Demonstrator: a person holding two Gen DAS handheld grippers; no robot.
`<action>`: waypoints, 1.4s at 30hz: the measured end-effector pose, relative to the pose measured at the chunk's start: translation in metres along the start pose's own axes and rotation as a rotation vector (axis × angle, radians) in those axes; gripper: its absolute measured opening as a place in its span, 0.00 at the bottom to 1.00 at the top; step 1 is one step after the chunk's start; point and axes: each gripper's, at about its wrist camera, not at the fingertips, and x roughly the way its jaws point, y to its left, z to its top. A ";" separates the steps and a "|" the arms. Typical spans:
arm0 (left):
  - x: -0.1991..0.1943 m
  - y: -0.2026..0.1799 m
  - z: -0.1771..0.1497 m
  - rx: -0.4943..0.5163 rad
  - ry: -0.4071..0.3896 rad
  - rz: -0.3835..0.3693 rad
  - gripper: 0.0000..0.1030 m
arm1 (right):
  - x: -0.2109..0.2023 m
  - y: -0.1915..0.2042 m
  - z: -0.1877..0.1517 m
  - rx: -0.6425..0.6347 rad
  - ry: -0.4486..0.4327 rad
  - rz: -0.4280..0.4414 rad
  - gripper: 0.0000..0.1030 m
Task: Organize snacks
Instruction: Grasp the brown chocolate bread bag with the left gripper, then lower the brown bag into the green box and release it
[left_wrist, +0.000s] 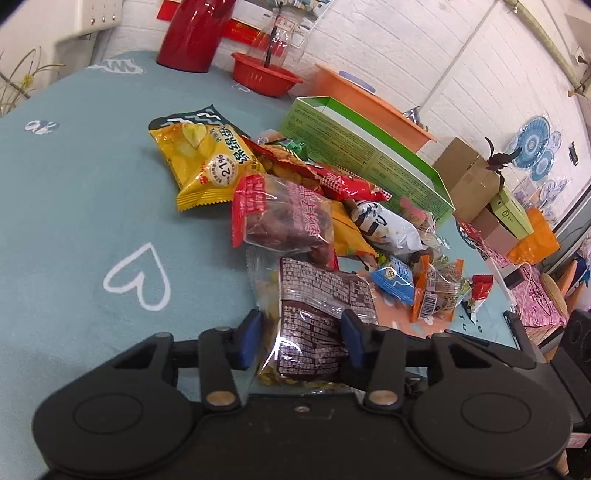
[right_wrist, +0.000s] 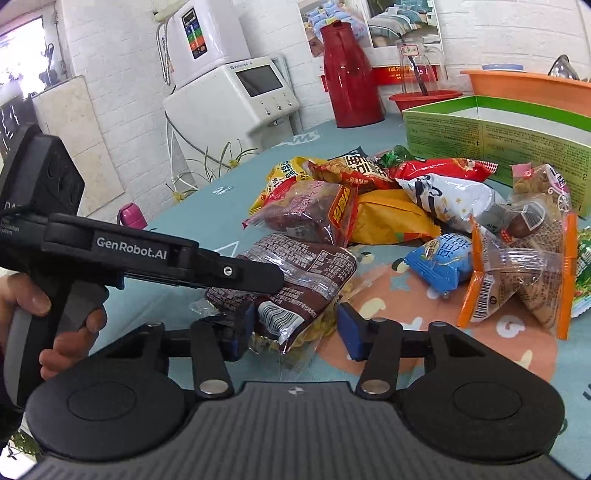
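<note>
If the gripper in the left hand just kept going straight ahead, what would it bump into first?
Probably the brown snack bag, already between the open left gripper fingers; the snack pile lies beyond.

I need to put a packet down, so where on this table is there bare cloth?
Bare cloth lies left of the snack pile, around the white heart, back to the red jug. Between the pile and the green box it is crowded.

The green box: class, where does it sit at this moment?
The green box stands open on the table's far side, behind the snack pile, with the orange tub just beyond it.
</note>
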 end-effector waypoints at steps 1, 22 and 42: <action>0.000 -0.003 -0.001 0.004 0.001 0.002 0.64 | -0.002 0.000 -0.001 0.000 -0.001 -0.004 0.74; 0.026 -0.103 0.090 0.213 -0.179 -0.181 0.59 | -0.074 -0.054 0.069 -0.046 -0.287 -0.172 0.69; 0.171 -0.116 0.184 0.198 -0.088 -0.234 0.59 | -0.015 -0.189 0.121 0.089 -0.290 -0.297 0.69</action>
